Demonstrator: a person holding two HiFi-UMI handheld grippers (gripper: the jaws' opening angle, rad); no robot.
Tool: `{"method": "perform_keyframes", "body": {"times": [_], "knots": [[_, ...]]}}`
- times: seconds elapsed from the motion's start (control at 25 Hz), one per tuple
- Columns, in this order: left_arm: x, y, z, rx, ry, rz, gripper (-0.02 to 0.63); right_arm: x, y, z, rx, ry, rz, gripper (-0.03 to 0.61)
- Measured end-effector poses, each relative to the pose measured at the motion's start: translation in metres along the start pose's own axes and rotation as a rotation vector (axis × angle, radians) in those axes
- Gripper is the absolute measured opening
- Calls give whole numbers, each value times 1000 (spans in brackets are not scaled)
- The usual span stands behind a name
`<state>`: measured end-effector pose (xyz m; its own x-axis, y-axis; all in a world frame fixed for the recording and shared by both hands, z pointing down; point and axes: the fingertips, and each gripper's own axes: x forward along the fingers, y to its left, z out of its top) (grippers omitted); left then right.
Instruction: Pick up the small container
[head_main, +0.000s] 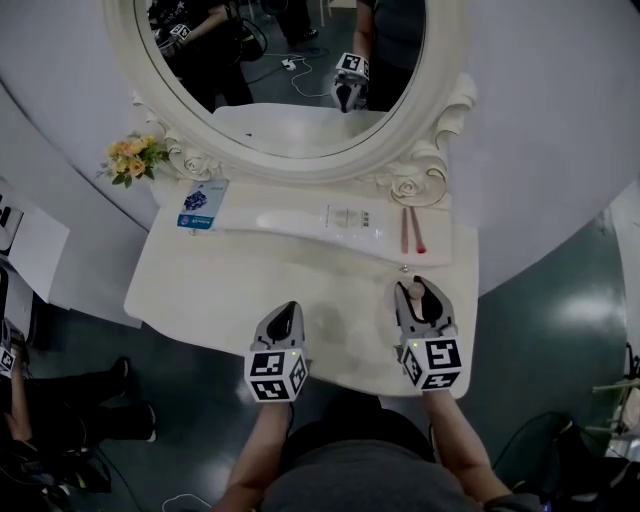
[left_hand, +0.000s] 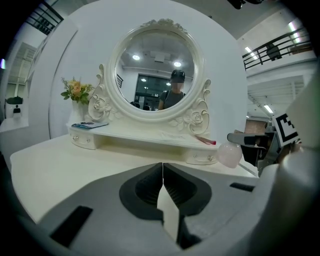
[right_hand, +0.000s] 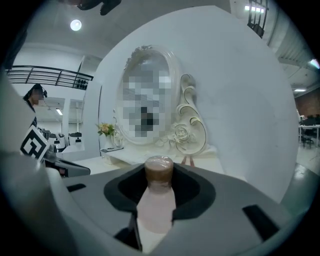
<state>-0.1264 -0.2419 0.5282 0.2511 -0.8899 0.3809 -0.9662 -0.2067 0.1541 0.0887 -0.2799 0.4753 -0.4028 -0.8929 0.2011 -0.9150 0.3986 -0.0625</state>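
Observation:
The small container (right_hand: 159, 200), a pale pink bottle with a brown cap, sits between the jaws of my right gripper (right_hand: 158, 202), whose pads are shut on its sides. In the head view the right gripper (head_main: 420, 300) is over the right front of the white dressing table (head_main: 200, 290) with the container (head_main: 419, 296) showing between its fingers. From the left gripper view the container (left_hand: 230, 154) appears as a pale round body at the right. My left gripper (head_main: 286, 320) hovers over the table's front middle, jaws shut on nothing (left_hand: 162, 182).
An oval mirror (head_main: 290, 70) in an ornate frame stands at the back. On the raised shelf (head_main: 300, 222) lie a blue card (head_main: 202, 205), a white flat packet (head_main: 350, 218) and two red sticks (head_main: 411, 230). Yellow flowers (head_main: 133, 157) stand at the back left.

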Motion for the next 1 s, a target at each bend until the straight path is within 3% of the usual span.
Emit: {"method": "perform_keyframes", "body": {"times": [1.0], "knots": [[-3,-9,13,33,-34,-25,8,-39,6,75,9,-184,5,143]]}}
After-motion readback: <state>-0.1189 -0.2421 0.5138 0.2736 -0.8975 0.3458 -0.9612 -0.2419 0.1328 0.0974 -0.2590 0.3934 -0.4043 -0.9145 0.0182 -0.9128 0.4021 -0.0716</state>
